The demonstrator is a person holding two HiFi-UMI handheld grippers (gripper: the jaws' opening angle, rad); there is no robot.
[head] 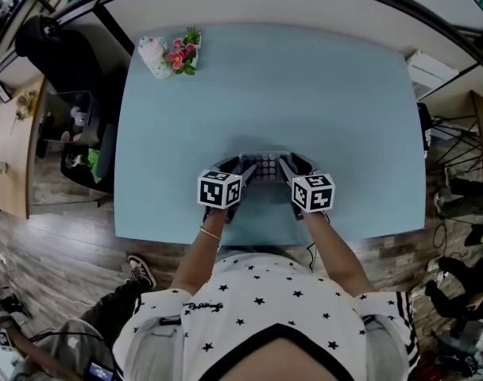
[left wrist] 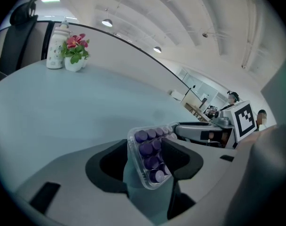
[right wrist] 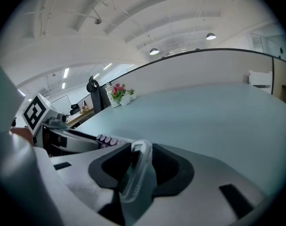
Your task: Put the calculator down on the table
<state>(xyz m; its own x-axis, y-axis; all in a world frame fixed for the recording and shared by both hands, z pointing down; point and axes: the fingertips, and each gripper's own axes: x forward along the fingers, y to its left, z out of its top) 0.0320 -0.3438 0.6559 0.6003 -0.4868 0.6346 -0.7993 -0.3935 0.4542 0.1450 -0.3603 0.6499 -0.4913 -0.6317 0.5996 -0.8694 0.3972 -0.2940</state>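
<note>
Clear-plastic calculator (left wrist: 150,157) with round purple keys sits lower centre on the smooth pale-blue table (head: 305,94). Its ends lie loosely between the parted, released jaws of the left gripper (left wrist: 145,163) and right gripper (right wrist: 143,167).

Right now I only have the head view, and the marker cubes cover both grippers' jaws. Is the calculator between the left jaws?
Observer: Yes. In the left gripper view, one end of the calculator sits between the jaws of the left gripper, and they stand apart.
Operator: And the right side?
Observer: The right gripper view shows the right gripper open too, with the calculator's thin edge between its jaws.
Operator: I can barely make out the calculator here. What does it look like?
Observer: It has round purple keys set in a clear plastic case.
</note>
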